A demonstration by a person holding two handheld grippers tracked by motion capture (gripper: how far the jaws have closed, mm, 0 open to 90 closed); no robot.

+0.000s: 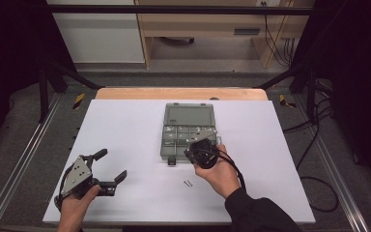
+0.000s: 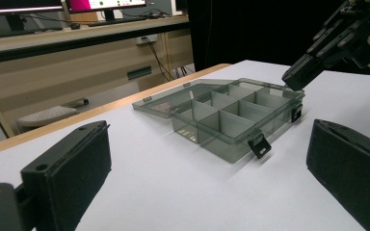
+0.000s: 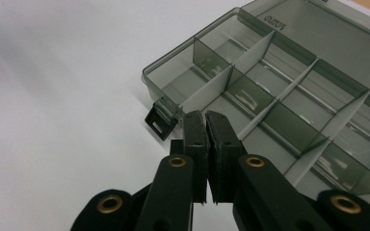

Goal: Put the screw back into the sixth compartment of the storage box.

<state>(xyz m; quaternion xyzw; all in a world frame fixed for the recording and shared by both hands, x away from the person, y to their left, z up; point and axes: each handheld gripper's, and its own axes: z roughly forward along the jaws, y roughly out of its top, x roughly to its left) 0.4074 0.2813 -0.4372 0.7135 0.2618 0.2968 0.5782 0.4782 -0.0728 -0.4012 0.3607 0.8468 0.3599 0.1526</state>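
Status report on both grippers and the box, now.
Left gripper open, resting aside. Right gripper shut, empty, over compartment box. Lid open. Two small pins on table, clear.

Glossy smoke-tinted clear plastic organizer box [image 3: 289, 91] on a smooth matt white tabletop [image 1: 125, 130]; matt black tool pads [image 3: 207, 144].

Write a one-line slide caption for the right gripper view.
Shut right gripper poised over the near compartments of an open grey organiser box on the white table.
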